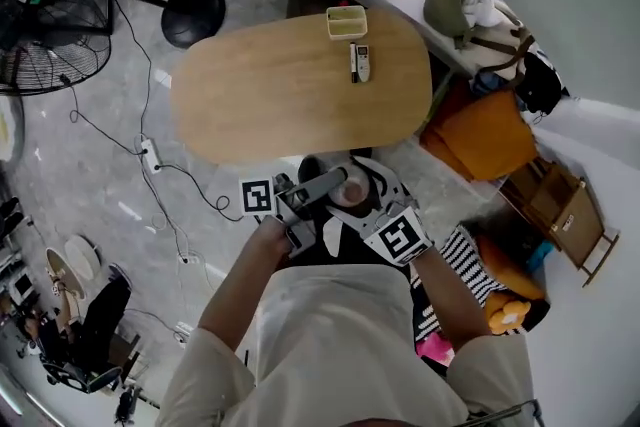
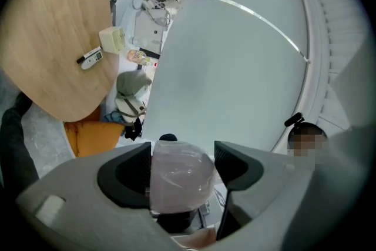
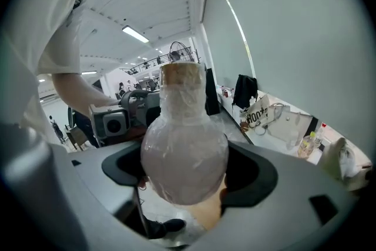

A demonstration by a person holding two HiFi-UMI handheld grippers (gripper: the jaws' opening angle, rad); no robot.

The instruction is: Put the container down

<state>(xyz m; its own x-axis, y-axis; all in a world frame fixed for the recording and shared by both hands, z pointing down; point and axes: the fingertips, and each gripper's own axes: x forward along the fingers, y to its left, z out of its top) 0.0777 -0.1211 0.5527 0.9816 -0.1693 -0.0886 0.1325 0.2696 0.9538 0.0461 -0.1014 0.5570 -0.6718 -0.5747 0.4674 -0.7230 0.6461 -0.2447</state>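
The container point(image 1: 350, 187) is a round-bellied, narrow-necked vessel wrapped in clear film, held in the air close to the person's body, short of the near edge of the oval wooden table point(image 1: 260, 105). In the right gripper view its bulb point(image 3: 183, 156) fills the gap between the jaws, and my right gripper point(image 3: 185, 170) is shut on it, neck pointing away. In the left gripper view a film-covered end of the container point(image 2: 181, 176) sits between the jaws of my left gripper point(image 2: 181, 167), which is shut on it. From the head view, the left gripper point(image 1: 318, 187) and right gripper point(image 1: 362, 193) meet around it.
On the table's far end stand a pale yellow box point(image 1: 346, 21) and a remote control point(image 1: 360, 62). A floor fan point(image 1: 50, 25), a black round base point(image 1: 193, 12) and cables lie to the left. An orange cushion point(image 1: 485, 135) and bags crowd the right.
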